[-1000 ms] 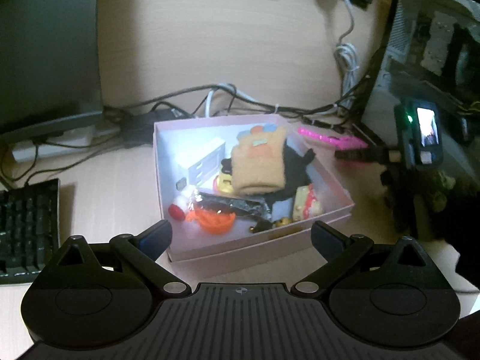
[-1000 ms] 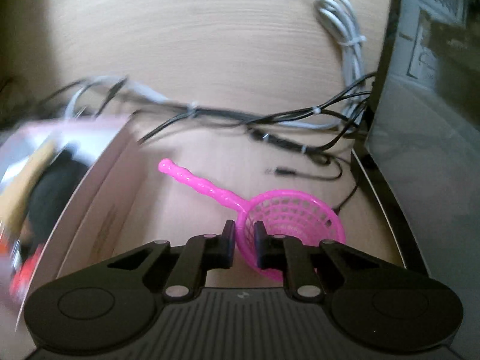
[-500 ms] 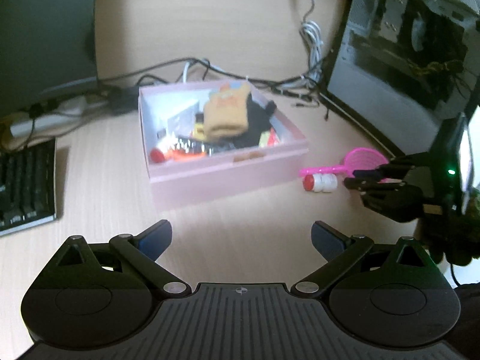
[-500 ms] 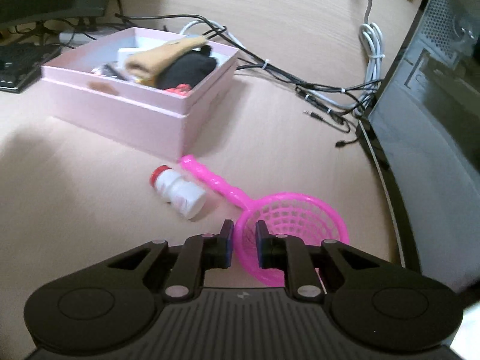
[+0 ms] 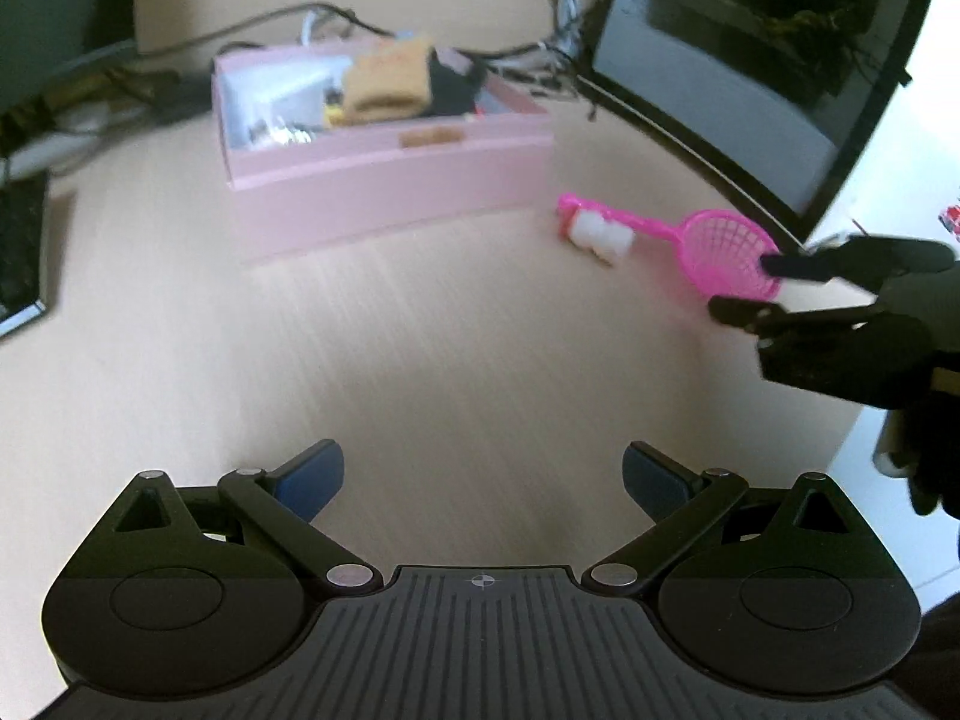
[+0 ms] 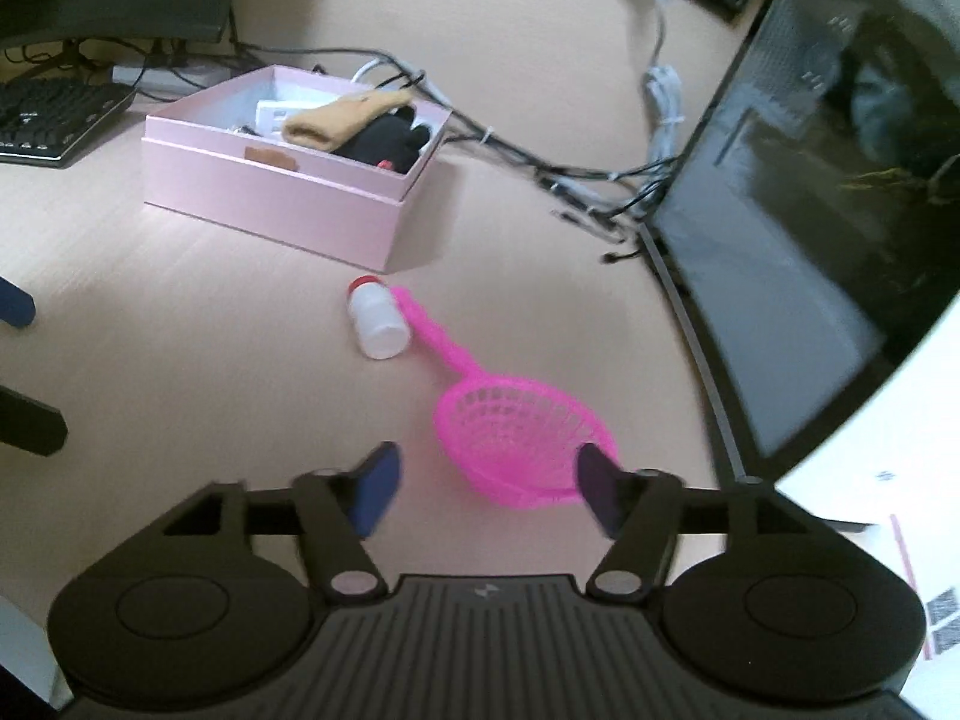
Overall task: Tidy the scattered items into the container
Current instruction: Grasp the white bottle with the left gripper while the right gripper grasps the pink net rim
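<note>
The right hand-held gripper (image 6: 489,489), jaws opening and gripping nothing, sits just behind the pink strainer (image 6: 516,429), whose handle points away toward the box (image 6: 282,192).

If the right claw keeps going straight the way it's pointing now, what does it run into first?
Most likely the pink strainer: its basket lies right ahead of the right claw, whose jaws are opening and not pressing on it. Beyond it lies the white bottle. Depth is hard to judge.
</note>
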Motion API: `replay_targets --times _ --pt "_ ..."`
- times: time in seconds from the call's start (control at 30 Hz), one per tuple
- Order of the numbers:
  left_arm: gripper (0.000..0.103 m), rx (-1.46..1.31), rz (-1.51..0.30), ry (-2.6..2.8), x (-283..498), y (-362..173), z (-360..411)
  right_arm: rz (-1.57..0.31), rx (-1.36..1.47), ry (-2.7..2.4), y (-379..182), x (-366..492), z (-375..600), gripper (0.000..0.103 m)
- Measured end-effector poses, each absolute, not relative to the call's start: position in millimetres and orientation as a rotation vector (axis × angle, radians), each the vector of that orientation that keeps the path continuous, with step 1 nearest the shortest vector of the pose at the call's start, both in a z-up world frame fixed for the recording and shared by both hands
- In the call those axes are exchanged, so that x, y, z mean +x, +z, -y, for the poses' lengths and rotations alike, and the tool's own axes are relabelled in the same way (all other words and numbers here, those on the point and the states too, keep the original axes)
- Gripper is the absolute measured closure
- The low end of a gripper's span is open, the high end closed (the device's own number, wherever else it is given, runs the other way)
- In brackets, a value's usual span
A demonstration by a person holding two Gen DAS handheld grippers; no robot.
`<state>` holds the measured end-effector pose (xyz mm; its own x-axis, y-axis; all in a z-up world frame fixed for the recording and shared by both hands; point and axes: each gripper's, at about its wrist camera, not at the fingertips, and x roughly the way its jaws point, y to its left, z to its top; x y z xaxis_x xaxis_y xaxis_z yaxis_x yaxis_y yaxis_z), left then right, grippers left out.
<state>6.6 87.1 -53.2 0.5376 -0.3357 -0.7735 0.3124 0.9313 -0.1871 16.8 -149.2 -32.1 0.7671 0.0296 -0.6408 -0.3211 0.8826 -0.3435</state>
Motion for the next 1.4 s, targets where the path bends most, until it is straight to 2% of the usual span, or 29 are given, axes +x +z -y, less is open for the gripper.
replay_targets --times 0.03,0.33,0.53,0.63,0.77,0.8,0.87,0.9,0.93,0.97,1.03,1.1,1.17,1.4 --pt "0.001 -0.025 -0.928 -0.387 6 -53 -83 -0.668 -0.453 0.198 -31 16 154 0.025" --pt "0.001 0.032 -0.871 -0.275 7 -32 -39 -0.712 -0.282 0.300 -31 15 218 0.015" --pt "0.001 0.070 -0.839 -0.234 14 -29 4 -0.739 -0.222 0.348 -46 19 256 0.013" --pt "0.002 0.070 -0.826 -0.224 19 -31 24 -0.738 -0.197 0.380 -48 23 270 0.005" --pt "0.002 0.107 -0.813 -0.218 25 -34 47 -0.759 -0.148 0.415 -56 27 283 0.004" --pt "0.003 0.125 -0.806 -0.214 27 -34 51 -0.768 -0.133 0.421 -58 28 286 0.004" --pt "0.013 0.154 -0.804 -0.212 34 -36 58 -0.775 -0.108 0.432 -62 28 290 0.000" --pt "0.028 0.165 -0.809 -0.212 39 -38 60 -0.773 -0.105 0.437 -62 27 291 0.000" --pt "0.032 0.174 -0.815 -0.211 44 -39 61 -0.771 -0.106 0.443 -62 27 291 0.000" --pt "0.030 0.179 -0.815 -0.210 50 -41 62 -0.770 -0.110 0.452 -63 27 292 0.000" --pt "0.014 0.188 -0.794 -0.215 60 -44 62 -0.768 -0.119 0.470 -63 28 293 0.000" --pt "0.012 0.212 -0.774 -0.236 70 -48 64 -0.770 -0.128 0.486 -64 30 295 0.000" --pt "0.014 0.239 -0.770 -0.242 80 -54 68 -0.775 -0.122 0.492 -63 31 296 0.000" --pt "0.032 0.266 -0.781 -0.282 102 -69 73 -0.780 -0.169 0.505 -65 31 294 0.000"
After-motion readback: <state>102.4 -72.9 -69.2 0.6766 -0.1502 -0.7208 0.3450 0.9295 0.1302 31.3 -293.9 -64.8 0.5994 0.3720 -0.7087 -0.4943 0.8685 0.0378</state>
